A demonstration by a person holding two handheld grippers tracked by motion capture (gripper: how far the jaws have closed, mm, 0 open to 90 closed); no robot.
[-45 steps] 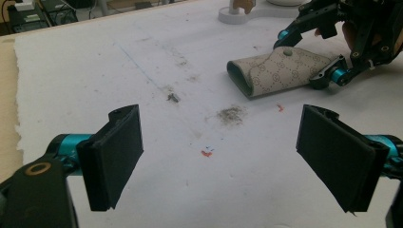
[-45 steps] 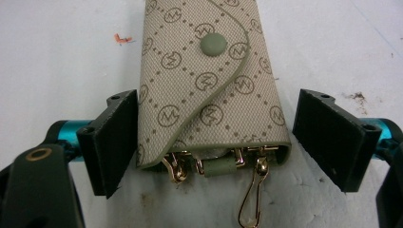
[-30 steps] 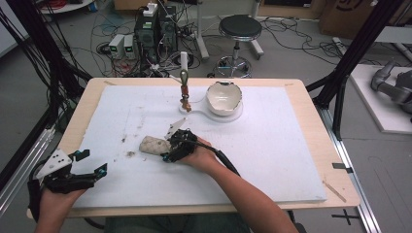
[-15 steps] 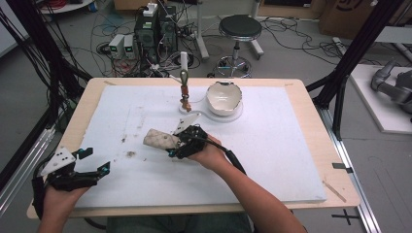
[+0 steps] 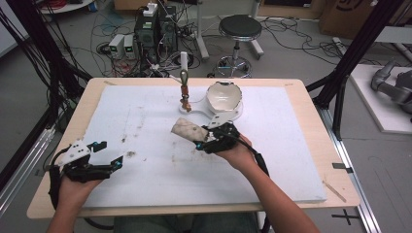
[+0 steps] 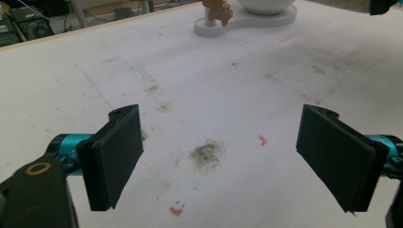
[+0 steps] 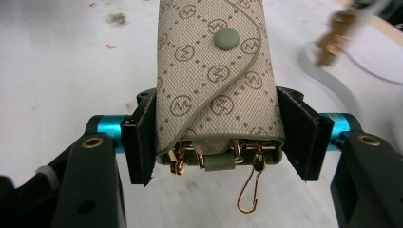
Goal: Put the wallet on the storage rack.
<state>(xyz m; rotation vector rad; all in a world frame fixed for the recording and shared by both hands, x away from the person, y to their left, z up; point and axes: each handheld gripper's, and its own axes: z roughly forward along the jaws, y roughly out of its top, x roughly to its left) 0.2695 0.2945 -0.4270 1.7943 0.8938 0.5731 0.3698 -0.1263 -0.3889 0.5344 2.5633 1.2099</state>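
Gripping beige key pouch (image 7: 216, 71), right gripper (image 7: 221, 135) jaws half-wide.

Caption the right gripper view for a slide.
Right gripper clamps a beige patterned key pouch by its sides, gold hooks dangling, above the white table.

Around the white stand (image 5: 214, 112) at the table's far middle, obstacles cluster: a cracked white bowl (image 5: 224, 95) sits on it, a brass key hook (image 5: 185, 92) rises at its left end. Left, right and nearer from the stand, the white mat (image 5: 145, 160) lies open.
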